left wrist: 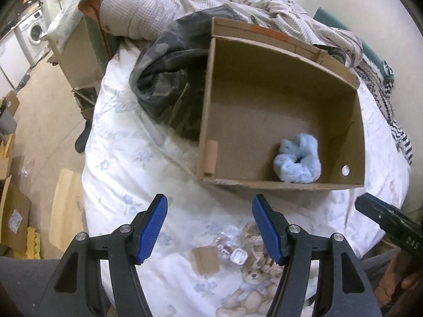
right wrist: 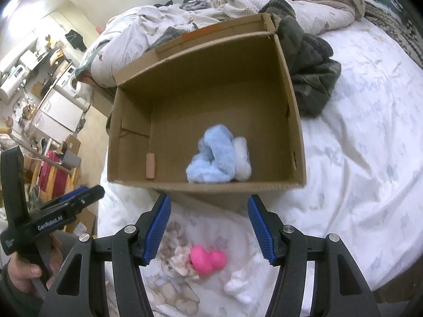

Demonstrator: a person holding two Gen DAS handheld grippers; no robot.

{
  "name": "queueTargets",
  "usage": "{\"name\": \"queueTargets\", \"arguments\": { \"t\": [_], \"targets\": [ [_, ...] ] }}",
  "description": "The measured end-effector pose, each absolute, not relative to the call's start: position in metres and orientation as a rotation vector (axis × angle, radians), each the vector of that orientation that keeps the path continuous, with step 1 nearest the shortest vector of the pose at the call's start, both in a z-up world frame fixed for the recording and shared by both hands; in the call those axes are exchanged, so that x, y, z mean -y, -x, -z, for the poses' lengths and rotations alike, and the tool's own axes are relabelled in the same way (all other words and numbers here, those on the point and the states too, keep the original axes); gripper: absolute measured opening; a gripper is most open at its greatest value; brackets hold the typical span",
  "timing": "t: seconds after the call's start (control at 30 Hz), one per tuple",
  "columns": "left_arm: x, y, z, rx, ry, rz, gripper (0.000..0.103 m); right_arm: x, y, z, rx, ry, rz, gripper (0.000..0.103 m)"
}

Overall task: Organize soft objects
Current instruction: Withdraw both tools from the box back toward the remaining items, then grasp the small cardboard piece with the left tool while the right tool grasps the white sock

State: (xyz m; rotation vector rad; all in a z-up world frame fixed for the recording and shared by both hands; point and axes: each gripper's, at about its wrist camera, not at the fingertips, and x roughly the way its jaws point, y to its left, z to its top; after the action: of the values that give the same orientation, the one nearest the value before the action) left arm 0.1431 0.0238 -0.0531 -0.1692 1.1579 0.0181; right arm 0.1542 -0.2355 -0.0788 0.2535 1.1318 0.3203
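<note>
An open cardboard box (left wrist: 264, 50) (right wrist: 132, 137) sits on the white bed. Inside it lies a fluffy light-blue scrunchie (left wrist: 297, 158) (right wrist: 211, 155), with a white fluffy piece (right wrist: 242, 158) beside it in the right wrist view. A pink soft toy (right wrist: 207, 260) and a small white fluffy item (right wrist: 238, 288) lie on the quilt below my right gripper (right wrist: 208, 227), which is open and empty in front of the box. My left gripper (left wrist: 210, 228) is open and empty above the quilt, short of the box's near wall.
A dark camouflage garment (left wrist: 169, 87) (right wrist: 309, 74) lies against the box. Crumpled patterned bedding (left wrist: 238, 2) is piled behind. Small plastic bits and a card tag (left wrist: 224, 251) lie on the quilt. Floor with boxes (left wrist: 15, 211) is at the left.
</note>
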Motion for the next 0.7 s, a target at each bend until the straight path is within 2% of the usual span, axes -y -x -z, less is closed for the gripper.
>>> {"name": "queueTargets", "arguments": {
  "t": [0.27,0.4,0.47,0.53,0.7],
  "targets": [
    [-0.04,-0.136,0.074,-1.209,0.161,-0.051,0.063,0.239,-0.137,0.091,-1.173,-0.252,-0.309,0.064],
    [-0.043,-0.13,0.103,-1.323,0.207,-0.036,0.063,0.239,-0.135,0.098,-1.203,-0.259,-0.305,0.064],
    [-0.043,-0.126,0.119,-1.386,0.264,-0.013,0.059,0.238,-0.137,0.101,-1.218,-0.248,-0.299,0.064],
    [-0.038,-0.126,0.129,-1.425,0.286,0.009,0.049,0.237,-0.138,0.104,-1.226,-0.25,-0.294,0.064],
    [-0.024,-0.127,0.151,-1.493,0.269,0.027,0.046,0.239,-0.142,0.108,-1.244,-0.26,-0.289,0.064]
  ]
}}
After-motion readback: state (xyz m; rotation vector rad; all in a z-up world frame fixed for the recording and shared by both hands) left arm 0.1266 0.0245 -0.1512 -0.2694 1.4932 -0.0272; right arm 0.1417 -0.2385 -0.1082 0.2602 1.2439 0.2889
